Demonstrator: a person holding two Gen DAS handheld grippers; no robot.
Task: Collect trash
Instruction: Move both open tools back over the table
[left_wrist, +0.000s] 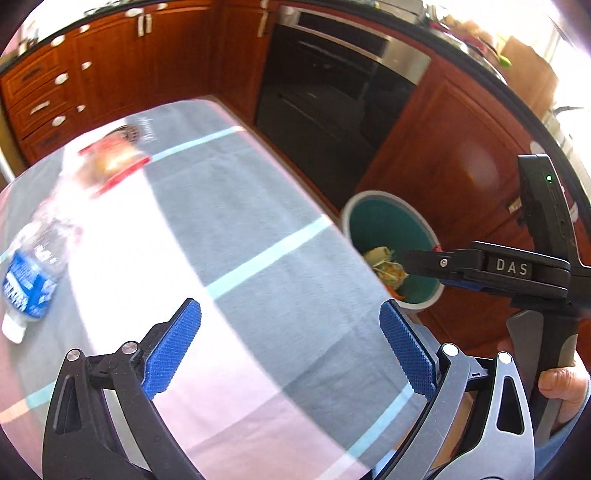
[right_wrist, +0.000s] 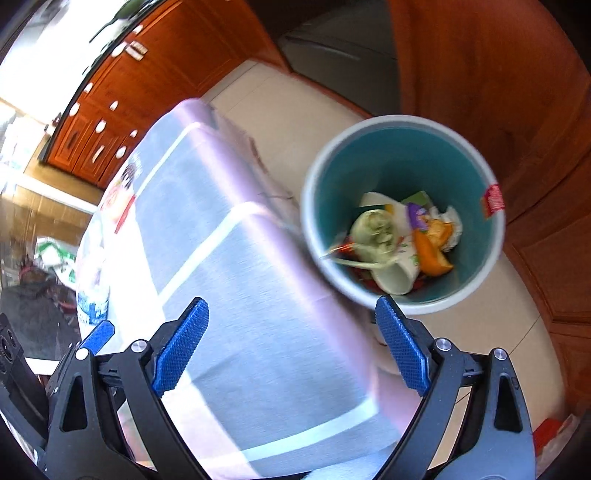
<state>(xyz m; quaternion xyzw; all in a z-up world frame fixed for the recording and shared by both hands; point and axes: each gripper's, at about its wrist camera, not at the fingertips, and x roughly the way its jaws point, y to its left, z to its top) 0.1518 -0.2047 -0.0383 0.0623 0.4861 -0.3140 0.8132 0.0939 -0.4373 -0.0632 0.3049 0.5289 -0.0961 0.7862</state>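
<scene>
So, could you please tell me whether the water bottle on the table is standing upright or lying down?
Lying down: the water bottle rests on its side on the tablecloth, white cap toward the near table edge.

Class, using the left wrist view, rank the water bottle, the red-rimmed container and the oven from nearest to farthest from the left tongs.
1. Water bottle, lying at the table's left edge.
2. Red-rimmed container, further up the cloth, blurred.
3. Oven, beyond the table, among the cabinets.

Bottle (left_wrist: 31, 273) on table (left_wrist: 258, 229); bin (right_wrist: 402, 214) beside table.
</scene>
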